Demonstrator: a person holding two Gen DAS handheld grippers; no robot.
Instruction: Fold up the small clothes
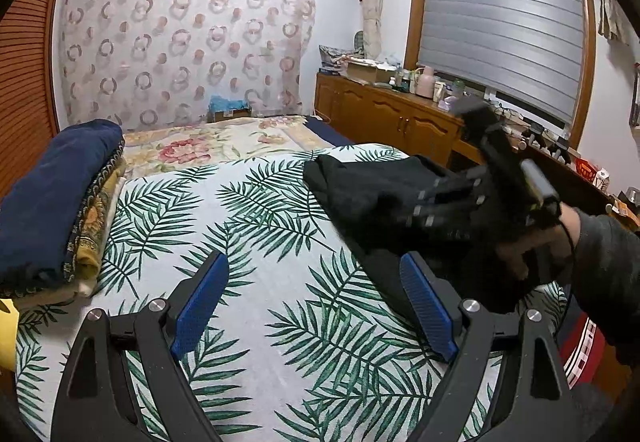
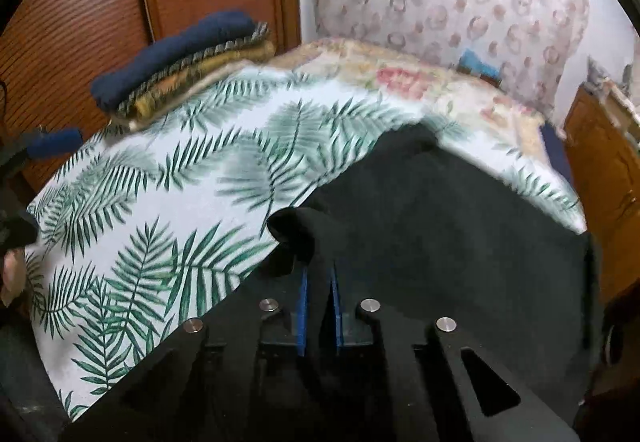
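- The right gripper (image 2: 319,282) has its blue pads (image 2: 303,306) drawn almost together, pinching a fold of the black garment (image 2: 440,226) between them; a rolled lip of the cloth bulges just above the tips.
- The left gripper (image 1: 316,302) stands with its blue pads (image 1: 200,306) wide apart and nothing between them, only the bedspread underneath.
- From the left wrist view, the right gripper shows as a blurred dark shape on the near edge of the garment, with a hand (image 1: 532,246) in a dark sleeve (image 1: 604,266) behind it.
- The black garment lies on the right-hand part of the palm-leaf bedspread (image 1: 248,226), one corner reaching toward the middle of the bed, the near edge gathered up at the right gripper.
- A stack of folded cloths (image 1: 56,202), dark blue on top of yellow patterned ones, sits at the left edge of the bed, well apart from the garment.
- Beyond the bedspread lies a floral cover (image 1: 208,142); a wooden cabinet (image 1: 392,118) runs under the window blind (image 1: 500,18).
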